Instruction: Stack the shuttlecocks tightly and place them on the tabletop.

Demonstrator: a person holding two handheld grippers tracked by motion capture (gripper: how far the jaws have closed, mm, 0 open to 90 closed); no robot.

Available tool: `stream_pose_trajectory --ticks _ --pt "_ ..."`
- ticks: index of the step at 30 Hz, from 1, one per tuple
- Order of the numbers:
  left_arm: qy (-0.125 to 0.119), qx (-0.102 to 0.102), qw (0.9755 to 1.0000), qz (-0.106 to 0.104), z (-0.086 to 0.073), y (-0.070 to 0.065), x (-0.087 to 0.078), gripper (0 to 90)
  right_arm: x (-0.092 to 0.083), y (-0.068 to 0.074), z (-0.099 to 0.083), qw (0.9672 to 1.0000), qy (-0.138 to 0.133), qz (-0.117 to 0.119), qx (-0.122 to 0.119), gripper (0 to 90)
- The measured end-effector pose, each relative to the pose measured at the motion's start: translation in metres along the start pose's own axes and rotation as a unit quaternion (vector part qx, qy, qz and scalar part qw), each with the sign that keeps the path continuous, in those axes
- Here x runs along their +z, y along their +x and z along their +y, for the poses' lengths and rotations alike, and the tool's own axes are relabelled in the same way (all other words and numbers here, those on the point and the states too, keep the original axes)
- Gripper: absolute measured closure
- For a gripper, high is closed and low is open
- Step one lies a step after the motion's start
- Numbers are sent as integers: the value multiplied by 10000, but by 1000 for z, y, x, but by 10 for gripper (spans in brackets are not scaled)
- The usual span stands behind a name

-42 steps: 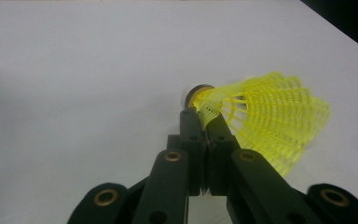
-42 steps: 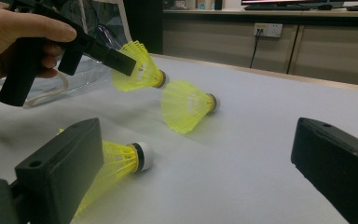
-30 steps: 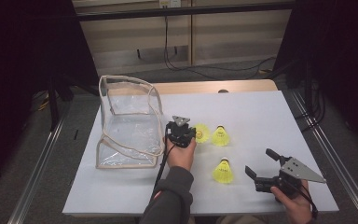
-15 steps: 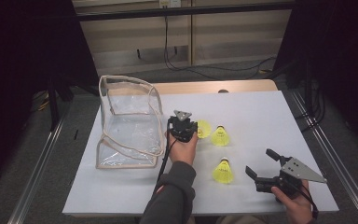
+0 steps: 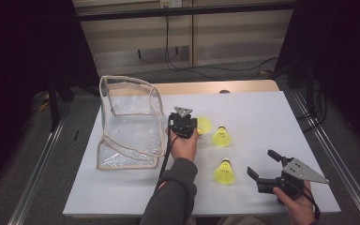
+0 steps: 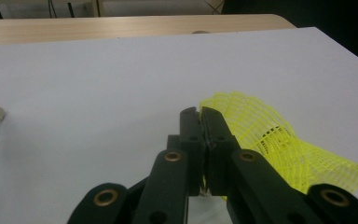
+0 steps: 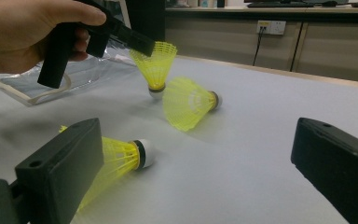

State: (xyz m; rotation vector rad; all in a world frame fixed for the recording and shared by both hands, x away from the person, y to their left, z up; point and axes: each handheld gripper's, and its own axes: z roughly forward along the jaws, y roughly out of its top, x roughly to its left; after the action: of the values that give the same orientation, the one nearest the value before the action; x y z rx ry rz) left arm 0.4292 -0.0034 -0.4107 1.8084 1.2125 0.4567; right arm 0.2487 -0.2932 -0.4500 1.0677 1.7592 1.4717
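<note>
Three yellow mesh shuttlecocks are on the white table [image 5: 262, 112]. My left gripper [image 5: 187, 125] [image 6: 201, 114] is shut on the skirt rim of one shuttlecock [image 5: 203, 124] [image 6: 270, 140], which hangs cork down just over the table [image 7: 156, 65]. A second shuttlecock [image 5: 221, 136] [image 7: 186, 102] lies on its side right beside it. The third shuttlecock [image 5: 224, 172] [image 7: 116, 158] lies nearer the front, just left of my right gripper [image 5: 261, 162] [image 7: 196, 135]. That gripper stands open near the front right edge with nothing between its jaws.
A clear plastic zip bag [image 5: 129, 122] with beige trim stands open on the table's left, close to the left hand. A wooden strip [image 5: 206, 87] runs along the far edge. Dark floor and metal rails [image 5: 337, 159] flank the table.
My left gripper has shifted slightly away from the person with the shuttlecock held in it. The right gripper and the other two shuttlecocks have stayed put.
</note>
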Motion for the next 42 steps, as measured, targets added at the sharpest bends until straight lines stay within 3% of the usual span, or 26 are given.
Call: stream_pose_trajectory --ticks 19,34,42 --pt "235 174 9991 303 2 7 -7 884 0 0 0 10000 -10 18 -20 19" --pt "-49 191 9996 201 0 5 7 862 -1 1 0 10000 0 39 -5 20" --pt "-31 280 9995 146 4 -1 13 855 -2 0 0 10000 -24 21 -16 21"
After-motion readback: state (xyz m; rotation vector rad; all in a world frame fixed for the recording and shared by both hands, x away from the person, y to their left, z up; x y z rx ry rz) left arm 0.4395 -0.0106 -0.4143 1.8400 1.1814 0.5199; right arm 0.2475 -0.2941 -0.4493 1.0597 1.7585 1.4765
